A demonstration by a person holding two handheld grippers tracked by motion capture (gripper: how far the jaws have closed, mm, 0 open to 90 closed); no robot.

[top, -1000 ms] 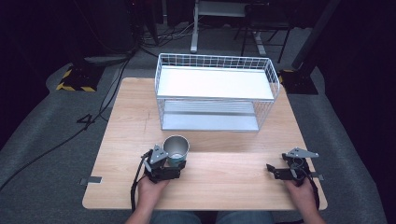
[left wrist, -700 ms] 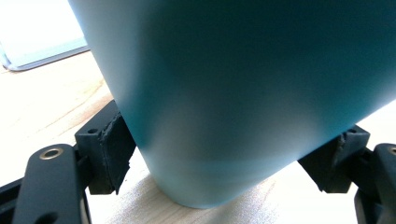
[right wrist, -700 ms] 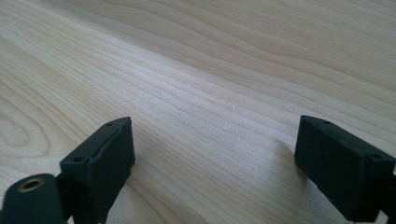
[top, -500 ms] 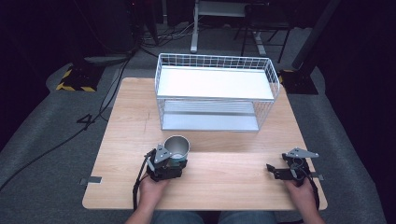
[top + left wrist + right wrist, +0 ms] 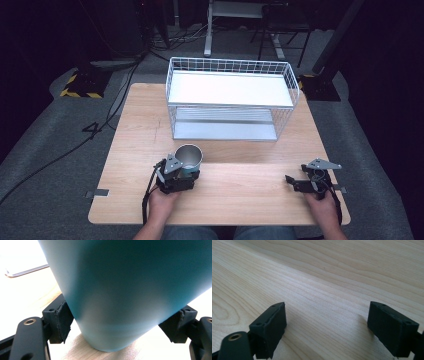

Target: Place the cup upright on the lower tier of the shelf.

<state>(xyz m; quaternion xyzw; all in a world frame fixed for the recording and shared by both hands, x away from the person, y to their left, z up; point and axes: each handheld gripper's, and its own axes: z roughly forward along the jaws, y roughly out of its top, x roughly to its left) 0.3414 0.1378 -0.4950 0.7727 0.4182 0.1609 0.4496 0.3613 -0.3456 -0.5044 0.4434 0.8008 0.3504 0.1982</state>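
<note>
The cup (image 5: 189, 158) stands upright on the wooden table (image 5: 240, 195), near its front edge and left of the middle, teal-sided with a metal-looking inside; the left gripper (image 5: 181, 172) has just closed its jaws on the cup's lower part, and the pads (image 5: 63, 319) press its sides from both flanks; the white wire rack (image 5: 230, 100) sits behind it, well apart, toward the far edge; the right gripper (image 5: 295, 182) rests low over bare wood near the front right corner, jaws spread wide with nothing between them.

High view overhead facing forward, gripper views close, low, sharing the table (image 5: 250, 180).
</note>
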